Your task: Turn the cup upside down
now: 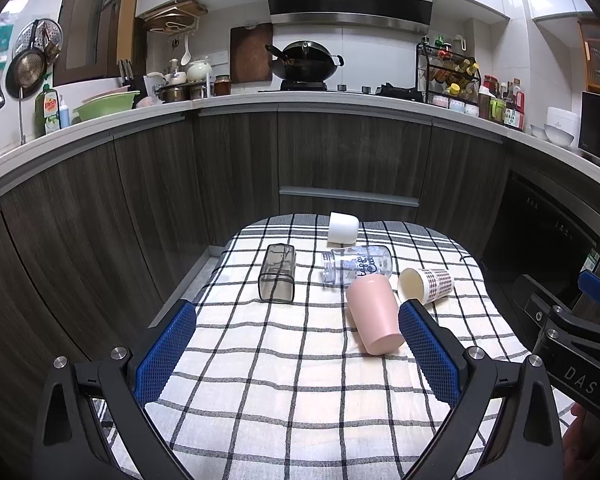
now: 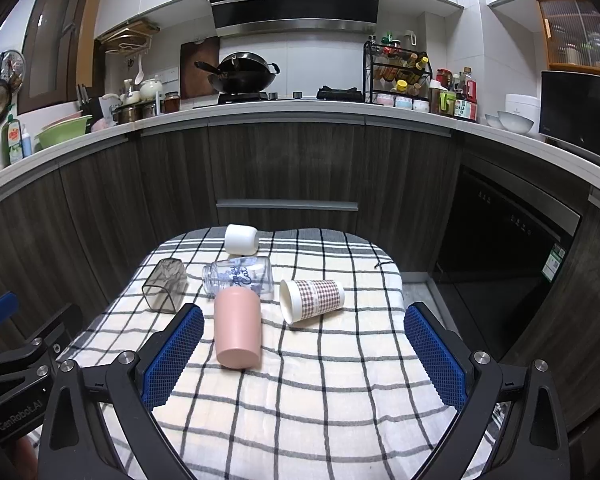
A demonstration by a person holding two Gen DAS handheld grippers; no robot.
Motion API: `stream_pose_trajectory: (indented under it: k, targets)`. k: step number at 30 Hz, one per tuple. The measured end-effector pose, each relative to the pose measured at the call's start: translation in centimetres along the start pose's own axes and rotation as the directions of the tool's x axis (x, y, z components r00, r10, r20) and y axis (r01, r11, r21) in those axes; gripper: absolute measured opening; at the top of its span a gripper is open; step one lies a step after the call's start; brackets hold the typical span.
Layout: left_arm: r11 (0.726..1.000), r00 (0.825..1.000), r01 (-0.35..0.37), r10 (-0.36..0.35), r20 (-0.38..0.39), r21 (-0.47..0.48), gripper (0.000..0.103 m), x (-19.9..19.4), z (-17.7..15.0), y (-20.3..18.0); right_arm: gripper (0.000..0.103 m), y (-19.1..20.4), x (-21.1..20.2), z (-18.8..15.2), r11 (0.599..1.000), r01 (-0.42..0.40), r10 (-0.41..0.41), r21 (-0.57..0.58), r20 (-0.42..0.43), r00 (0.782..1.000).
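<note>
Several cups lie on their sides on a checked cloth (image 1: 300,380) (image 2: 320,392). A pink cup (image 1: 374,314) (image 2: 237,326) lies nearest, base toward me. A checked paper cup (image 1: 426,284) (image 2: 312,300) lies right of it. A clear printed glass (image 1: 356,266) (image 2: 240,276), a smoky square cup (image 1: 277,273) (image 2: 166,285) and a white cup (image 1: 342,228) (image 2: 241,239) lie further back. My left gripper (image 1: 298,312) is open and empty, short of the cups. My right gripper (image 2: 304,316) is open and empty, just short of the pink and paper cups.
The cloth covers a small table in front of dark kitchen cabinets (image 1: 236,168). The worktop (image 1: 340,100) behind holds a wok, pots, bottles and bowls. The right gripper's body (image 1: 572,344) shows at the left view's right edge. A dishwasher (image 2: 500,240) stands at right.
</note>
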State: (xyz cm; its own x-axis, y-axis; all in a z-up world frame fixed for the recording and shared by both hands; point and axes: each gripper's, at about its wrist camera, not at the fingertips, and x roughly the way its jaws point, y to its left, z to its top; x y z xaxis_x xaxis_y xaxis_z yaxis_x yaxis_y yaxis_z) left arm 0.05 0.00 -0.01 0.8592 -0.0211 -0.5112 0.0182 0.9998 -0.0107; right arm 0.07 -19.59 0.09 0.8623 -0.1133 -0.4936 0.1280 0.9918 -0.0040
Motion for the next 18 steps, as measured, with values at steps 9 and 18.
stream_pose_trajectory:
  k: [9, 18]
  targets:
    - [1.0, 1.0, 0.003, -0.003, -0.008, 0.001, 0.103, 0.43, -0.15, 0.06, 0.101, -0.06, 0.14, -0.04, 1.0, -0.001, 0.001, 0.001, -0.005, 1.0]
    - [1.0, 1.0, 0.004, -0.004, -0.009, 0.008, 0.103, 0.59, -0.33, 0.14, 0.101, -0.1, 0.25, -0.06, 1.0, -0.001, 0.001, 0.002, -0.008, 1.0]
